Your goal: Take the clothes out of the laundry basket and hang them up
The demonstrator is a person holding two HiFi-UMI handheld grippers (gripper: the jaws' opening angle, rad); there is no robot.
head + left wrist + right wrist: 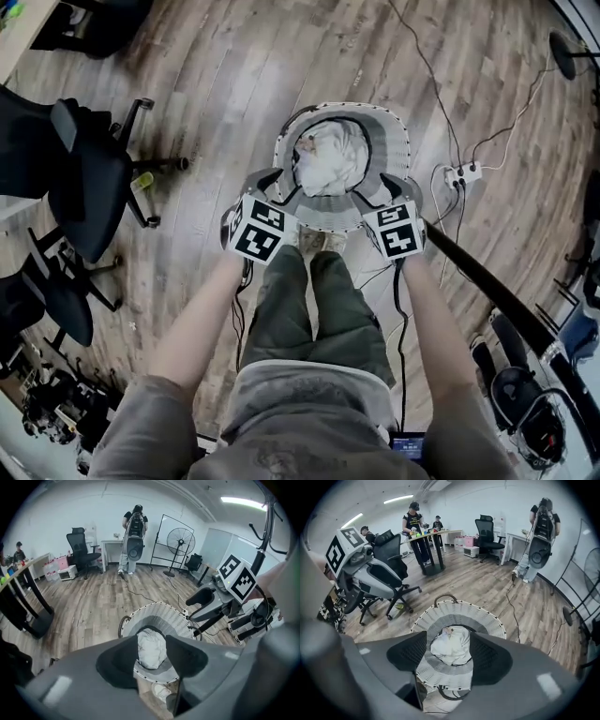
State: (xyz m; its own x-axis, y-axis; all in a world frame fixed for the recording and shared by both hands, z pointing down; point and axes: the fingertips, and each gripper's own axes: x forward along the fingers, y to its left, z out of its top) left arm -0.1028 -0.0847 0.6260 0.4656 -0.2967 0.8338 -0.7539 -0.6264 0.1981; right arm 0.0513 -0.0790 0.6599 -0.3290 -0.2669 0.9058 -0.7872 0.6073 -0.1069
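- White clothes (330, 157) lie bunched in the laundry basket's (397, 137) middle.
- My left tongs (152, 653) and right tongs (449, 652) hang open, empty, above its near rim, equally close.

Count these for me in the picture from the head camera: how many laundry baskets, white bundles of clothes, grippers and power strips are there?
Laundry basket: 1
White clothes bundle: 1
Grippers: 2, the left gripper and the right gripper
Power strip: 1
Total: 5
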